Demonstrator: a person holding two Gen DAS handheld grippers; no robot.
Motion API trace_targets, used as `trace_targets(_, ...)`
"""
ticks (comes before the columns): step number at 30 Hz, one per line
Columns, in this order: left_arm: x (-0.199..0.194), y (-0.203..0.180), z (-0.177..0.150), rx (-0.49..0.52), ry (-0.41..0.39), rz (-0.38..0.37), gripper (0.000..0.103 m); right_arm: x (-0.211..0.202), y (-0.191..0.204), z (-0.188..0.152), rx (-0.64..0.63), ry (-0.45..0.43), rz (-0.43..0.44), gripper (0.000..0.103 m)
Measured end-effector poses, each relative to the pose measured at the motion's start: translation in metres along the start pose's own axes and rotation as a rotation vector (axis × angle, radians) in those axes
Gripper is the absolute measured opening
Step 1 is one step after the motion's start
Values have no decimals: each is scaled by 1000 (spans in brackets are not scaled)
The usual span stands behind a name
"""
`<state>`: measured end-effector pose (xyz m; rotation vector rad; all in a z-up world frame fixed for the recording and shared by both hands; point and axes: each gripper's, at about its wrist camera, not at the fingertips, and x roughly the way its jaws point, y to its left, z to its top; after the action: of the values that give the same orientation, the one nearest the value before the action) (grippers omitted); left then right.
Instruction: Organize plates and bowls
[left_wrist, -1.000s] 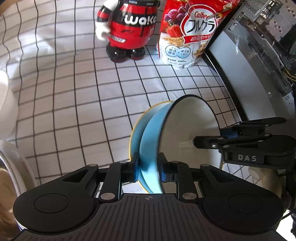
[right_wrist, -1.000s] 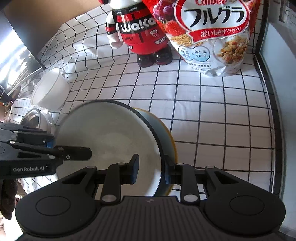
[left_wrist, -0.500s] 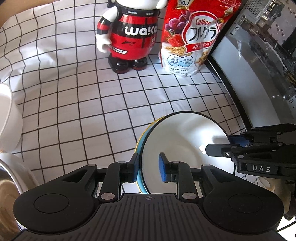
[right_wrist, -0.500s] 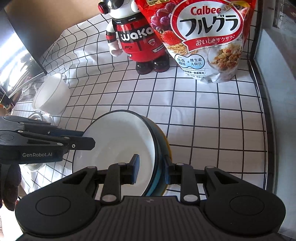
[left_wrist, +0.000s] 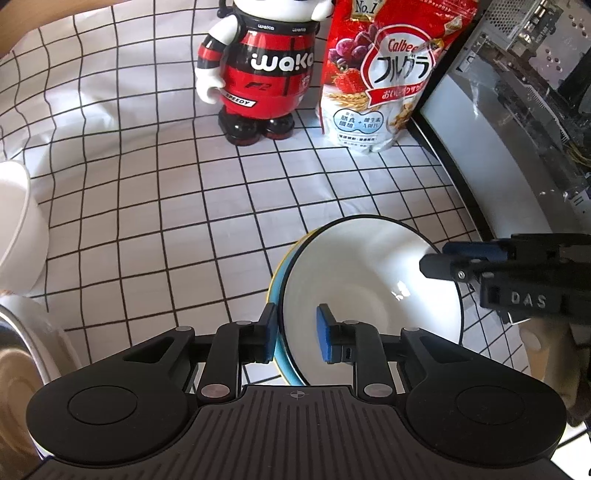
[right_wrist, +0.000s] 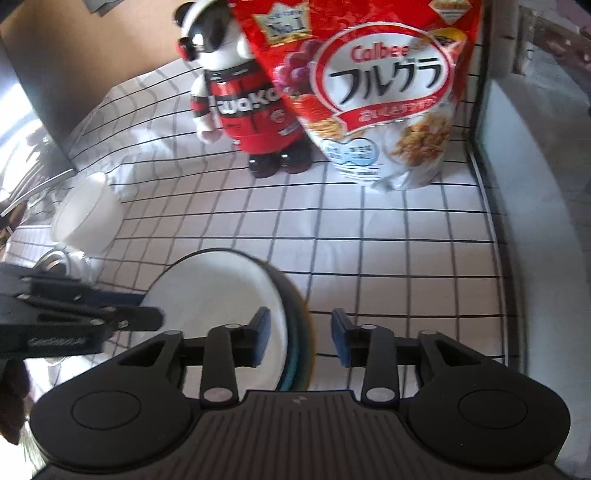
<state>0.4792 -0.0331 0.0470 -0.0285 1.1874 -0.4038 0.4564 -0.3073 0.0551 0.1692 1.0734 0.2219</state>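
At the far left edge of the left wrist view a plain white round bowl (left_wrist: 16, 225) lies on the bench under its white black-gridded cloth (left_wrist: 147, 221), with a shiny steel bowl (left_wrist: 14, 354) below it. Farther back stand a red, black and white toy robot figure (left_wrist: 258, 74) and, just beside it, a red Calbee cereal bag (left_wrist: 380, 74). In the middle, the left hand-held gripper (left_wrist: 295, 334) is released, its blue pads (left_wrist: 327, 334) straddling the near rim of the blue bowl with a white inside (left_wrist: 369, 280), which sits nested in a yellow-rimmed blue bowl (left_wrist: 275, 280). To the right, the right hand-held gripper (right_wrist: 301, 338) is spread wide, straddling the opposite rim of the nested bowls, one pad over the white inside, the other clear of the outer wall. A grey curved panel (left_wrist: 480, 155) borders the bench at right.
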Motion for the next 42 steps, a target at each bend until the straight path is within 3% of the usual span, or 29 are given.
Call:
trace_targets(2, -3, 1, -1, -7, -6, -1, 24, 4, -6, 1, 22, -1, -17, 50)
trace_targets(4, -5, 1, -1, -12, -13, 3, 24, 8, -11, 0, 44, -4, -23, 54)
trace_targets(13, -5, 13, -5, -73, -25, 1, 24, 11, 0, -1, -4, 1, -86, 56)
trace_targets(18, -25, 31, -7, -116, -94, -55, 24, -5, 32, 10, -127, -102, -163, 56)
trace_targets(21, -53, 64, -4, -168, -179, -76, 24, -13, 65, 16, -234, -217, -232, 61)
trace_targets(23, -74, 97, -2, -207, -244, -54, 24, -15, 93, 16, -313, -282, -290, 72)
trace_targets(27, -113, 186, 2, -322, -345, 68, 24, -13, 145, 21, -415, -331, -277, 74)
trace_targets(30, -130, 250, 2, -414, -352, 168, 24, -6, 185, 31, -453, -366, -256, 74)
trace_targets(33, -132, 301, 5, -461, -327, 192, 24, 10, 216, 57, -391, -287, -130, 74)
trace_targets(37, -109, 338, 11, -482, -260, 113, 24, 55, 244, 98, -216, -109, 33, 74)
trace_targets(42, -75, 360, 16, -448, -201, 46, 24, 109, 266, 120, -79, -6, 51, 74)
